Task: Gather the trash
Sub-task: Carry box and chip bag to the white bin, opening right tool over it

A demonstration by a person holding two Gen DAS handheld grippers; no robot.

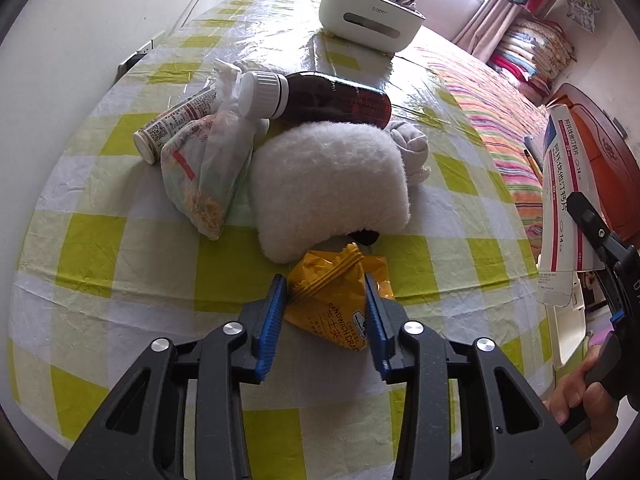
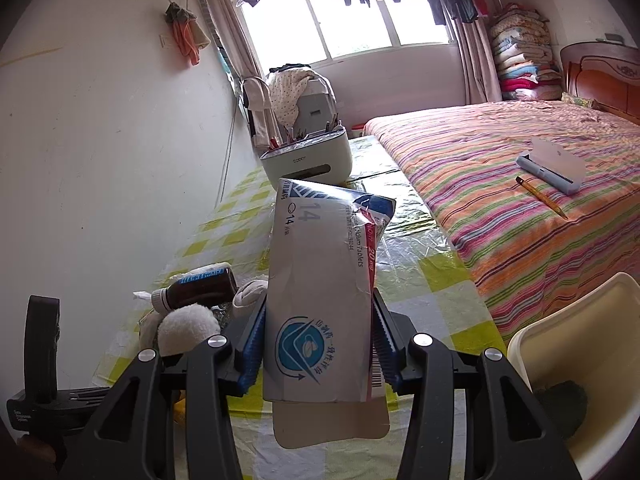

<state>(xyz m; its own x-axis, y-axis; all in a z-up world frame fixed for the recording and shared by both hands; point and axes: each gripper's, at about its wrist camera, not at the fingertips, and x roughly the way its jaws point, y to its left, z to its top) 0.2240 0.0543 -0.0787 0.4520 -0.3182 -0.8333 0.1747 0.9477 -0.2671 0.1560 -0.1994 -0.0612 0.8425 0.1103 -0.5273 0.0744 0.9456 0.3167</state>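
Note:
A yellow cracker wrapper (image 1: pixel 332 280) lies on the checked tablecloth (image 1: pixel 120 280), in front of a fluffy white cloth (image 1: pixel 328 176). My left gripper (image 1: pixel 326 304) is shut on it, a blue pad against each side of the crumpled foil. My right gripper (image 2: pixel 320 340) is shut on a flattened white and blue medicine box (image 2: pixel 320 280) and holds it upright above the table's near edge. The left wrist view shows that box (image 1: pixel 560 184) at the far right. More litter lies behind the cloth: a brown bottle (image 1: pixel 336 98), a small labelled bottle (image 1: pixel 176 120) and a knotted plastic bag (image 1: pixel 204 164).
A cream bin (image 2: pixel 580 360) stands off the table's right side, with something dark inside. A white desk organiser (image 1: pixel 368 20) sits at the far end of the table. A striped bed (image 2: pixel 520 180) runs along the right, and a wall (image 1: pixel 80 40) along the left.

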